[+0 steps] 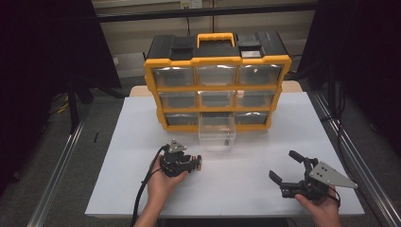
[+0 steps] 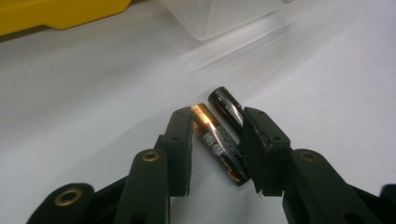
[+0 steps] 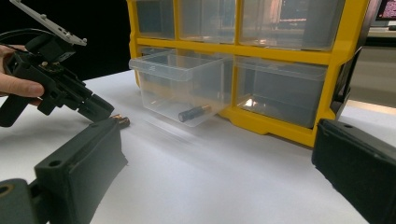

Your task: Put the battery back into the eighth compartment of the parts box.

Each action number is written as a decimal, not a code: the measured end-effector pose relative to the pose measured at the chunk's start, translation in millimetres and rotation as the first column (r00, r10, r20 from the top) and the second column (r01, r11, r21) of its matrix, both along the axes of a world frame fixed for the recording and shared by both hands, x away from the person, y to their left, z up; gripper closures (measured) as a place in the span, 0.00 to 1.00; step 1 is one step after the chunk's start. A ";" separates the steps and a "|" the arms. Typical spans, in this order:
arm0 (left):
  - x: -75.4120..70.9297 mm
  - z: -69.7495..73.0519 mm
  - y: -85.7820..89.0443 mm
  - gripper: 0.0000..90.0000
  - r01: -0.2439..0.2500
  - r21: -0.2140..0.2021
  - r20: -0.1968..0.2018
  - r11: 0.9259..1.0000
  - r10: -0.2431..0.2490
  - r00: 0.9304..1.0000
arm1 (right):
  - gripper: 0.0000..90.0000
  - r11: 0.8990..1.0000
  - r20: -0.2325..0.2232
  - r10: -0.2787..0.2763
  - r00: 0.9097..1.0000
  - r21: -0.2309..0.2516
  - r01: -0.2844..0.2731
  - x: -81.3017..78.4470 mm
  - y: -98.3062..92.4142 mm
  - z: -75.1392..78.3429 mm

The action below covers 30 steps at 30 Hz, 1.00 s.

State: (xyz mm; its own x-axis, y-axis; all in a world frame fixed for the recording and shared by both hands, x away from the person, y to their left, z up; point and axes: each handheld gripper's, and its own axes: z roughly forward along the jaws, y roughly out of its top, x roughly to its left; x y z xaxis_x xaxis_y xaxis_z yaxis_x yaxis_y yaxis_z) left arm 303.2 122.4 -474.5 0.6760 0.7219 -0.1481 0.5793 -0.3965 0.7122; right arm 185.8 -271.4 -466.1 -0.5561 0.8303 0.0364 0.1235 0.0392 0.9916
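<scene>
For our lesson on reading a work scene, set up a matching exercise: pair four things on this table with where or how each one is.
Column 1:
1. left tool
2. right tool
3. pulled-out clear drawer
4. yellow organiser

Column 2:
A. holds one battery
B. stands at the far side of the white table
C. jaws wide apart, nothing between them
D. jaws on either side of two batteries lying on the table

Pairs: 1-D, 2-C, 3-A, 4-B

Glossy batteries lie on matt white table; clear plastic drawer.
</scene>
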 end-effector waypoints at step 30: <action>2.8 4.1 11.4 0.86 -0.093 -0.027 -0.089 0.995 0.091 0.992 | 0.02 1.000 0.009 0.008 1.000 -0.006 -0.008 -0.6 -1.0 0.9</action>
